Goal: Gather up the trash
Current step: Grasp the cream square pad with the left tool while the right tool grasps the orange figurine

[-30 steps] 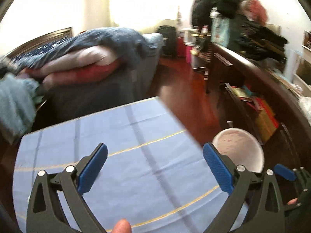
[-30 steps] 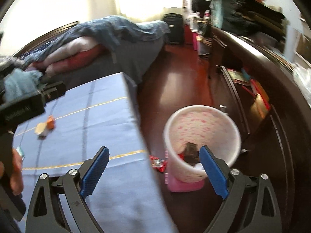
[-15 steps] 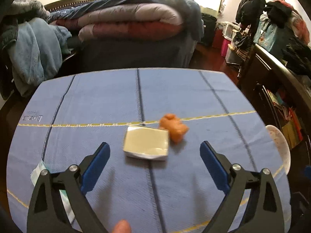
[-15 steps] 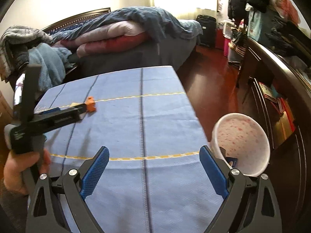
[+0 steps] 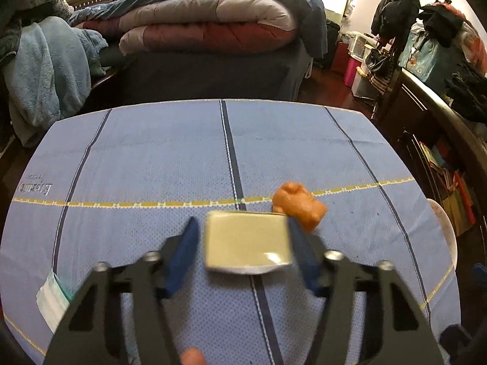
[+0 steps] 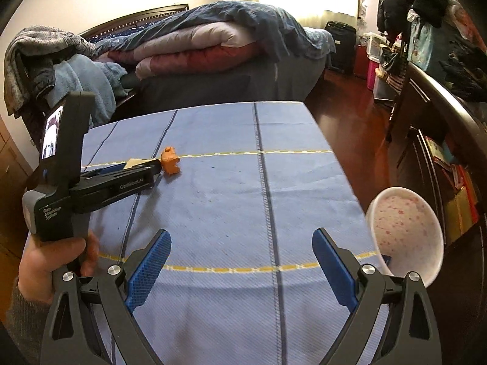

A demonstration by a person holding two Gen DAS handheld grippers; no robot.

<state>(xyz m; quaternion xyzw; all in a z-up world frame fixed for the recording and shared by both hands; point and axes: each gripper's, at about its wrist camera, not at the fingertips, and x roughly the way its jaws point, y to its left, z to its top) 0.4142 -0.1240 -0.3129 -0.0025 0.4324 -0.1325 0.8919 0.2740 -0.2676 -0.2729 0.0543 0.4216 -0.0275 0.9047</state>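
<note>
A flat cream-coloured packet [image 5: 247,241] lies on the blue tablecloth [image 5: 152,152]. My left gripper [image 5: 243,231] straddles it, jaws narrowed around its sides, a small gap on the left side. An orange crumpled wrapper [image 5: 299,205] lies just behind and right of the packet; it also shows in the right wrist view [image 6: 169,160]. My right gripper [image 6: 240,243] is open and empty over the near part of the table. A white bin with pink spots [image 6: 406,234] stands on the floor off the table's right edge.
A folded white and green piece [image 5: 53,301] lies at the table's left near edge. A bed with folded quilts [image 5: 207,27] stands behind the table. A dark dresser [image 6: 441,115] with clothes lines the right side, past a strip of red-brown floor [image 6: 350,121].
My left gripper has swung from the bin side over the table, moved up to the cream packet and narrowed its jaws around it. My right gripper has turned from the bin toward the table.
</note>
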